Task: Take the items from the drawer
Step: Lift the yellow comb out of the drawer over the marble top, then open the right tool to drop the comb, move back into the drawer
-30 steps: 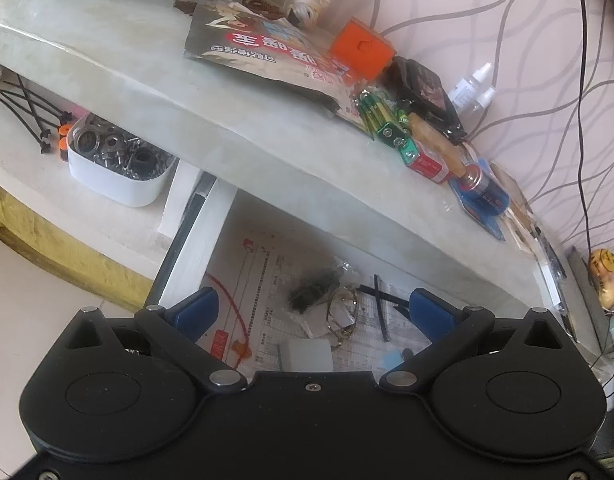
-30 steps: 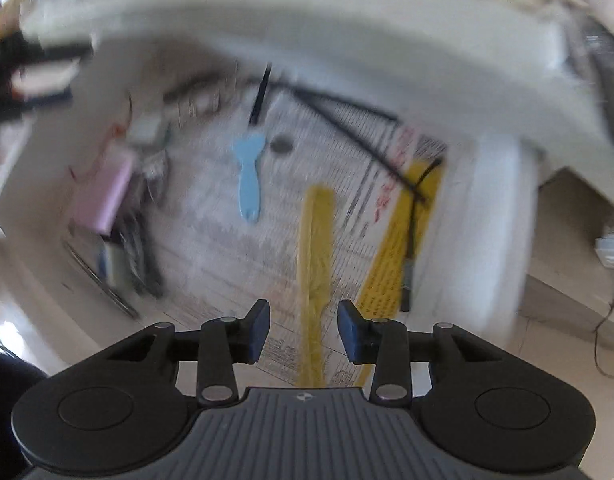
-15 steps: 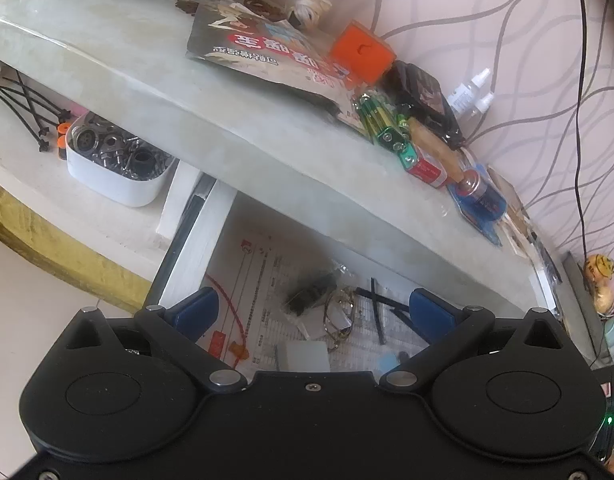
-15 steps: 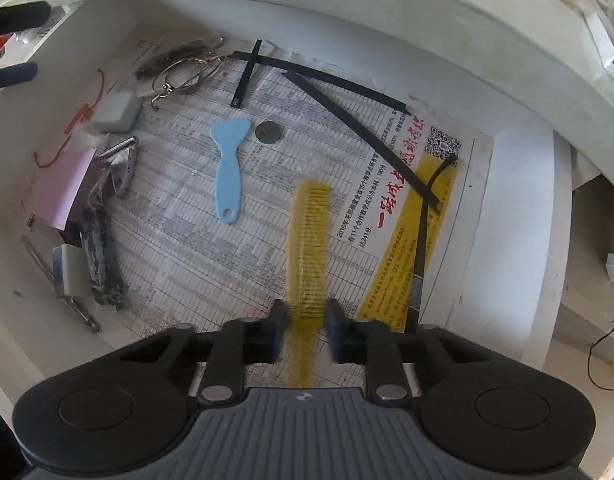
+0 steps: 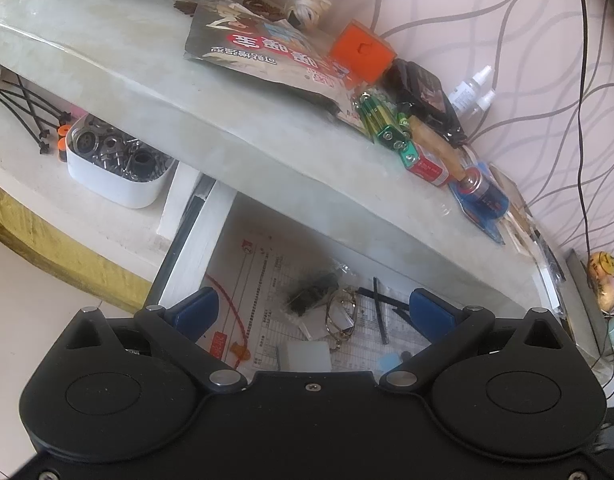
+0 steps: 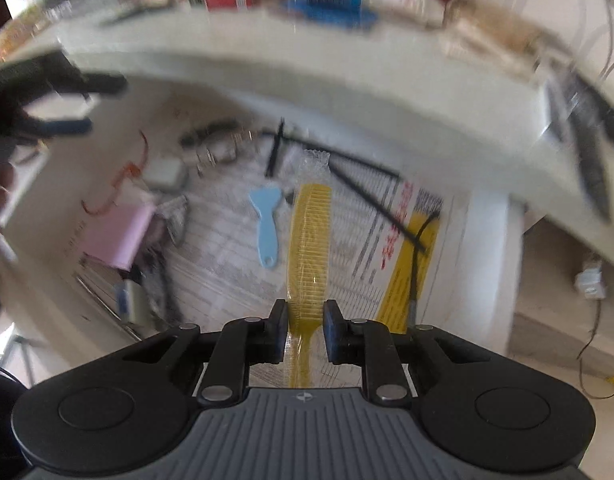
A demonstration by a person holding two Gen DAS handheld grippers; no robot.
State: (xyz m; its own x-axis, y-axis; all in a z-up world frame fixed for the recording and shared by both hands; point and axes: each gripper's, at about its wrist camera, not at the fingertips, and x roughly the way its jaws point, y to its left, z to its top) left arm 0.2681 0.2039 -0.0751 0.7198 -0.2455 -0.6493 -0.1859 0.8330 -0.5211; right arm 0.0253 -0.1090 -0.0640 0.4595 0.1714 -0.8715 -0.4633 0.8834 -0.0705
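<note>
The open white drawer is lined with printed paper. My right gripper is shut on the handle end of a yellow comb in a clear wrapper. The comb is lifted off the lining and points away from me. Below it lie a light blue scraper, a pink pad and black cable ties. My left gripper hangs open over the drawer's left part, above a key ring and a white block, holding nothing.
The pale desk top overhangs the drawer's back. It carries a printed packet, an orange box and batteries. A white tub of metal parts stands on the shelf to the left.
My right gripper closed on the yellow comb and raised it off the drawer lining; the view pulled back and up. The left gripper has stayed where it was.
</note>
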